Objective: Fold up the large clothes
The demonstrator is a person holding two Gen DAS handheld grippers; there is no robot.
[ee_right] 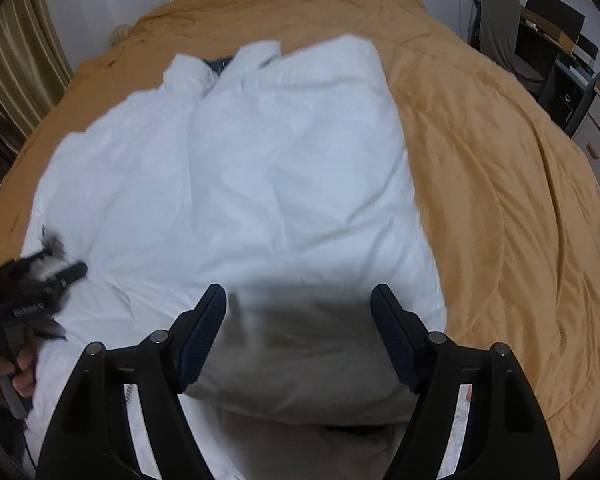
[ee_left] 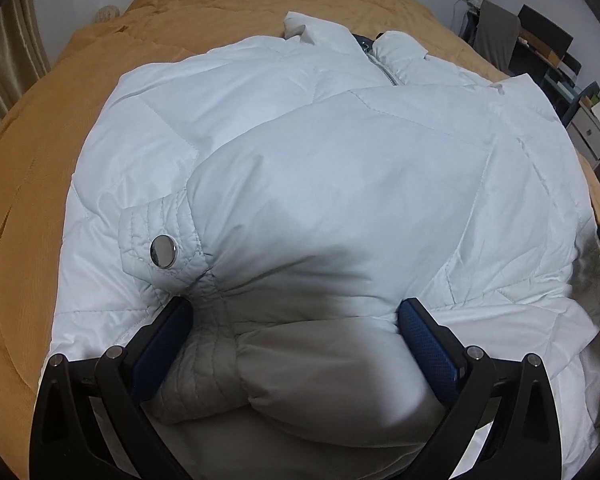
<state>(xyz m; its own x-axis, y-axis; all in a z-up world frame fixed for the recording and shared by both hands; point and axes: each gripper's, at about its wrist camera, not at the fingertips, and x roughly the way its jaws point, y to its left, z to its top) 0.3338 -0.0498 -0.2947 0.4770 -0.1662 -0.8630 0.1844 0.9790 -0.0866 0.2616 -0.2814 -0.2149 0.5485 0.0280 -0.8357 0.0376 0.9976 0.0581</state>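
A white puffy jacket (ee_left: 340,152) lies on the bed, collar and zipper (ee_left: 384,68) at the far end. A sleeve is folded across its front, and its cuff with a metal snap (ee_left: 163,251) lies at the left. My left gripper (ee_left: 296,312) is open, with the sleeve's bulk between its fingers. In the right wrist view the jacket (ee_right: 240,160) is blurred. My right gripper (ee_right: 300,300) is open over the jacket's near right part, with fabric between its fingers. The left gripper (ee_right: 52,276) shows at the left edge there.
The bed has a mustard-yellow cover (ee_right: 500,200) that spreads wide to the right of the jacket. A desk with chair and shelves (ee_left: 540,48) stands at the far right. Curtains (ee_right: 16,60) hang at the left.
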